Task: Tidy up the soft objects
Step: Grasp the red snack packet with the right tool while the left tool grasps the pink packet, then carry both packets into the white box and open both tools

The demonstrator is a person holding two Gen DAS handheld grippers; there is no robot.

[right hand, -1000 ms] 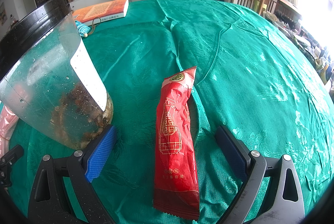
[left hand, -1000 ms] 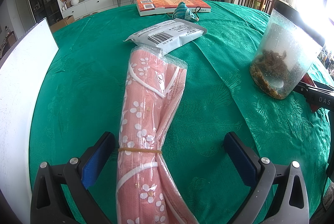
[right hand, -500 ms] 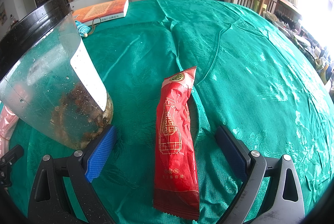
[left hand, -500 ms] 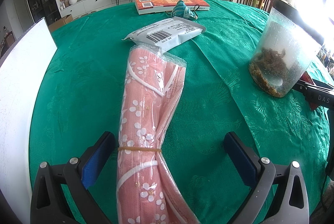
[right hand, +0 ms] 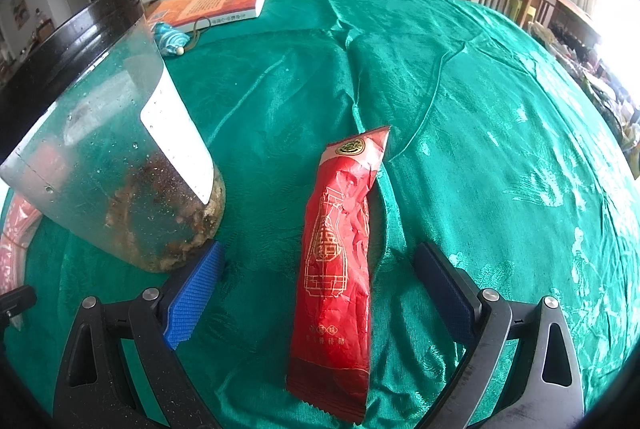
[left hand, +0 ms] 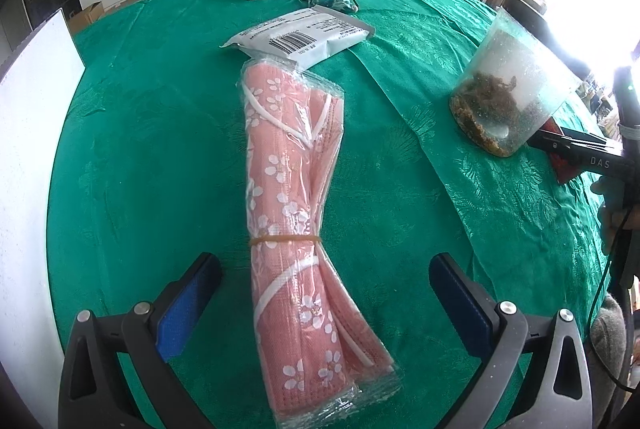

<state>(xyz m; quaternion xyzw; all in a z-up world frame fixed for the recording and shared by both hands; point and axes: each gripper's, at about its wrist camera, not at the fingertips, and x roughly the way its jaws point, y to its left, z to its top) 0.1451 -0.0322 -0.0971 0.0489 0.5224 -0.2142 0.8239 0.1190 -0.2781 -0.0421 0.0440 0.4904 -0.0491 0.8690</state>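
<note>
The left gripper (left hand: pixel 326 293) stands wide open astride the pink floral bundle (left hand: pixel 296 213), holding nothing. The right gripper (right hand: pixel 320 289) is equally open around the red packet (right hand: pixel 340 249). Its left finger (right hand: pixel 192 301) is near the clear jar (right hand: pixel 116 165); closing carelessly could knock it over.

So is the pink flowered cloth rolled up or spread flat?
Rolled up: the pink flowered cloth lies as a bundle in clear wrap, cinched by a rubber band.
</note>
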